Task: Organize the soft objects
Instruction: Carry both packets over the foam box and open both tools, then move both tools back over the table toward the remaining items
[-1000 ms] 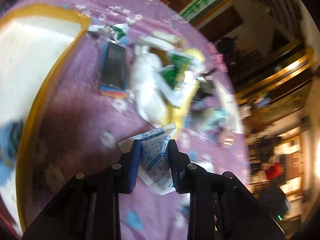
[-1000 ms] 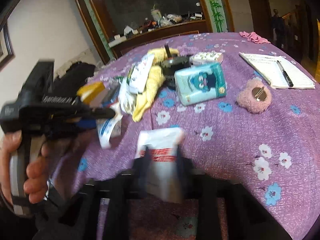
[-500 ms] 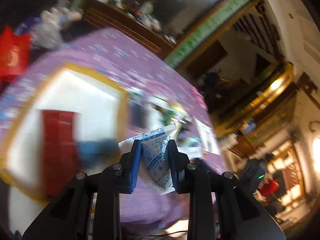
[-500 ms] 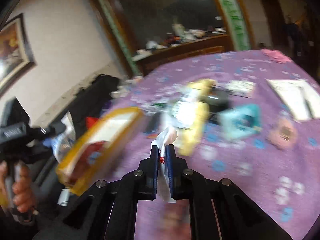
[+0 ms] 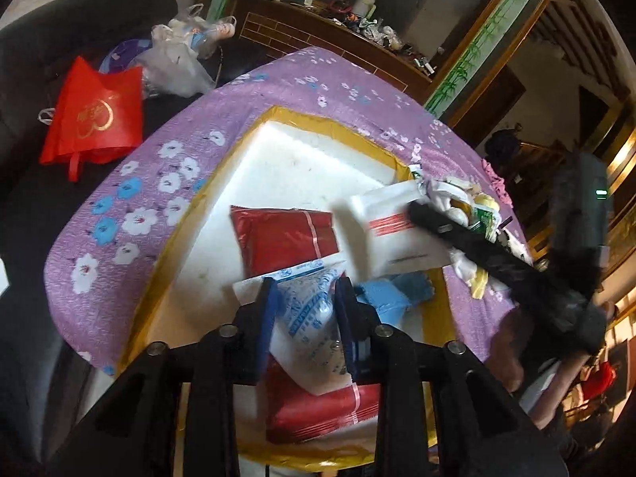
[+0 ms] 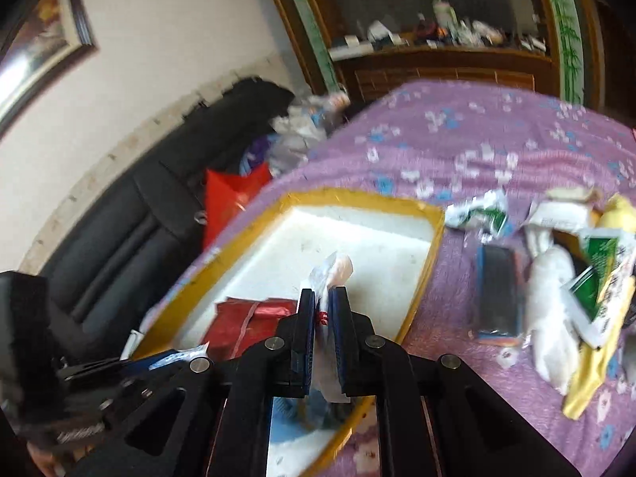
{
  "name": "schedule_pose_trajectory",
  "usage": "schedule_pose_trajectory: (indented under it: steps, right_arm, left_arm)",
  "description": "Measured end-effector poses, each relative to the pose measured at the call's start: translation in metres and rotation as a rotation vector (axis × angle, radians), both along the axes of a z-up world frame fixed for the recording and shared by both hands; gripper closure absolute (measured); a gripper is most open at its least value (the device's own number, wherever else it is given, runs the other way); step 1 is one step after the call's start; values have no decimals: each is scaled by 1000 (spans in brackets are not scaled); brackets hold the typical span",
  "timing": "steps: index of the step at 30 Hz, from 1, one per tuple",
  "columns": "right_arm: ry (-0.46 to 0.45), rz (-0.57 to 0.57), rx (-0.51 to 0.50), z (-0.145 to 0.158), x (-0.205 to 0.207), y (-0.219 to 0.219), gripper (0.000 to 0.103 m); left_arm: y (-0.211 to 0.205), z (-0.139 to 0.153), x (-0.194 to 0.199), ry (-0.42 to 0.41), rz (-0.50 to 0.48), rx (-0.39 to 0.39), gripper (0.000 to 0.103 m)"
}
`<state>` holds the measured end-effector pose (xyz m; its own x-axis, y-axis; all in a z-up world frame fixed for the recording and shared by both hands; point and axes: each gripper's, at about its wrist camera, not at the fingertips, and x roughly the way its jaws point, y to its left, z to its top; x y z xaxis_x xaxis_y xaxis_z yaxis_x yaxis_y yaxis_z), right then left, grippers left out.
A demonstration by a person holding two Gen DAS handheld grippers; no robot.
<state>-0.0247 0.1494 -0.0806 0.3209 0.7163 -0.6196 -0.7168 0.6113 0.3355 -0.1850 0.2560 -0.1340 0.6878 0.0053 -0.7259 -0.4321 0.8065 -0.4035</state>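
A white foam tray with a yellow rim lies on the purple flowered tablecloth. My left gripper is shut on a white packet with blue print and holds it over the tray. My right gripper is shut on a white packet with red stripes, which also shows in the left wrist view, over the tray. Two red packets and a blue cloth lie in the tray.
A pile of soft items, yellow cloth, white plush, green packets and a dark case, lies right of the tray. A black sofa with a red bag and plastic bags stands beyond the table edge.
Both grippers have swung from the pile of items over to the tray, each carrying its packet. The tray now lies right below them.
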Motion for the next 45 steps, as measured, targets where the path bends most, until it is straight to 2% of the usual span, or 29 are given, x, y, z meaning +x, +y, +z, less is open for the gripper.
schedule_pose_trajectory:
  steps: [1,4,6,7,8,9,10,12,14,17,21,25,28,30,32,35,45]
  right_arm:
    - [15,-3,-18,-5,3,5,90]
    - [40,-36,-51,-13,9,18,80]
    - [64,-56,-16,-14,12,20,69]
    - [79,-55,6,-13,12,19,62]
    - [82,-56,20,-9,12,18,52]
    - [69,-59,26,-6,8,18,47]
    - [43,-63,24,-1,4,18,40]
    - [14,-64,24,9,-11,10,35]
    - [0,-58,51,18,-27,0,27]
    - [11,-74,97,19,-32,-23,16]
    - [78,-65,121,7,-35,-52,15]
    - [98,-76,154,4,-38,-87,14]
    - [111,-90,176,1,-39,-114,13]
    - [114,-94,193,1,-43,-132,12]
    - [107,-111,197,-1,-44,-150,11]
    - [126,-140,209,-6,-42,-171,10]
    - [192,-188,187,-23,-29,-198,9]
  left_arm:
    - [-1,0,1,-2,-18,7,72]
    - [-3,6,-2,-11,-50,-8,70]
    - [-1,10,-12,-80,-44,-31,69]
    - [0,13,-19,-123,-22,-41,58]
    - [1,16,-27,-170,4,-46,33]
    - [0,18,-33,-206,29,-38,22]
    - [0,19,-37,-229,54,-25,17]
    - [-2,21,-41,-235,80,-16,17]
    - [-4,21,-40,-228,82,-38,17]
    - [-17,26,-36,-243,71,-26,17]
    - [-38,22,-29,-207,61,-23,17]
    - [-62,32,-28,-243,0,-33,17]
    - [-78,39,-25,-234,-39,-24,17]
    - [-86,41,-22,-227,-66,-34,17]
    - [-91,38,-19,-204,-53,-50,17]
    - [-97,33,-14,-200,-69,-101,18]
    - [-118,32,-4,-178,-115,-106,18]
